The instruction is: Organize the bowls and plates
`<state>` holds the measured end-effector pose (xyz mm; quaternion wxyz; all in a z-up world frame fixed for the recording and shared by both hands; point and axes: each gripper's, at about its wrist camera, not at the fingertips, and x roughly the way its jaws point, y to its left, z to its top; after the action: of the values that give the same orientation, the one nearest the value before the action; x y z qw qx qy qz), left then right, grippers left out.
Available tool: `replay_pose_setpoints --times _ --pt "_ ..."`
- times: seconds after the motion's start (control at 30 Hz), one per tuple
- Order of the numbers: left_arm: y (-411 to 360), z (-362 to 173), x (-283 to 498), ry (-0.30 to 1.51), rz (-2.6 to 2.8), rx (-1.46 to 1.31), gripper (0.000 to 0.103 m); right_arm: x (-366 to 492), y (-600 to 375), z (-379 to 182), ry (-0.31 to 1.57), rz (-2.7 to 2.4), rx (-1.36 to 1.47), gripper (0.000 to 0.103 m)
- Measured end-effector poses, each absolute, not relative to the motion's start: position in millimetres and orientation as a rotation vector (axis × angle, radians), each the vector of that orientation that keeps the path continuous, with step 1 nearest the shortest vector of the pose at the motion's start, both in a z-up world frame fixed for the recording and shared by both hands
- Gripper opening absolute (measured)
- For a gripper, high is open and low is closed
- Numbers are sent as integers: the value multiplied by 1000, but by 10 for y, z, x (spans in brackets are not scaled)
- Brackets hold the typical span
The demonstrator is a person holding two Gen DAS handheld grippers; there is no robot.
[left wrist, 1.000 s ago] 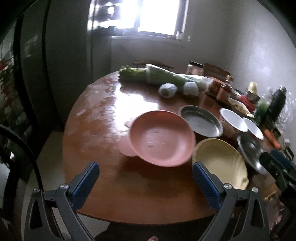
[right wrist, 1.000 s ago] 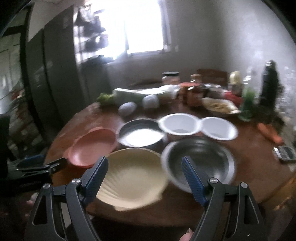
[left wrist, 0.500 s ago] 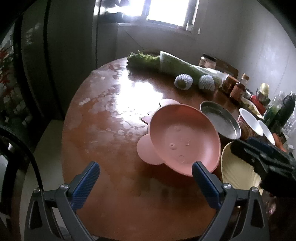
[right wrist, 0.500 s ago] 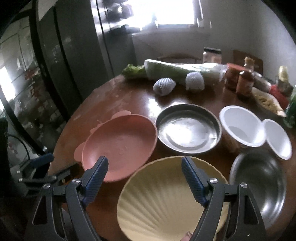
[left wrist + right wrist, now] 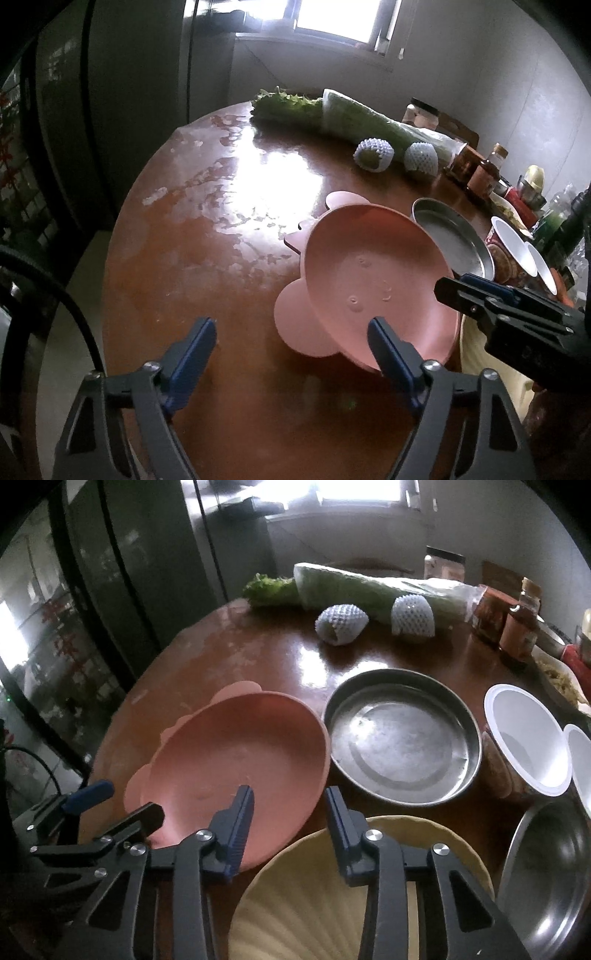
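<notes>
Both my jaws have just been closing, nothing pressed between them. Left gripper (image 5: 291, 334) and right gripper (image 5: 290, 805) hover at the pink plate (image 5: 236, 760), which lies on the tabletop (image 5: 207, 236).

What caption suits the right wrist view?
Right claw over pink plate and shell plate, left claw at the pink plate's edge.

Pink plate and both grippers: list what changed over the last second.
Both grippers closed in on the pink plate, and their jaws have just been narrowing. The left gripper straddles its near rim; the right gripper hangs over its right edge, beside the yellow shell plate. Neither grips yet. The dishes stayed put.
</notes>
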<state>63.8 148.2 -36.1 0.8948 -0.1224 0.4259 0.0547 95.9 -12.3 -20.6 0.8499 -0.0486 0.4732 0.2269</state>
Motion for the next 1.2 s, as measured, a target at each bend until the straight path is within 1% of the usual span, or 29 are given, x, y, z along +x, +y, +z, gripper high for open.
replay_pose_setpoints --times 0.03,0.17,0.23,0.33,0.4,0.6,0.63,1.2 --pt "1476 -368 642 885 105 -256 74 975 -116 -216 999 479 -99 40" --pt "1470 -419 690 903 94 -264 66 1050 -90 -269 1010 459 -110 31" --pt "1471 -417 700 896 102 -270 60 1071 -87 -272 1006 463 -110 27" --pt "1492 -417 741 897 97 -278 51 1087 -67 -281 1003 461 -115 25" --pt "1513 -418 780 902 96 -271 48 1065 -45 -279 1003 475 -122 23" --pt "1637 -414 886 916 104 -252 43 990 -7 -275 1008 495 -119 22" --pt "1652 -414 899 918 103 -249 41 972 -8 -275 1011 497 -116 22" --pt "1828 -416 1173 948 121 -182 41 628 158 -220 1007 573 -77 22"
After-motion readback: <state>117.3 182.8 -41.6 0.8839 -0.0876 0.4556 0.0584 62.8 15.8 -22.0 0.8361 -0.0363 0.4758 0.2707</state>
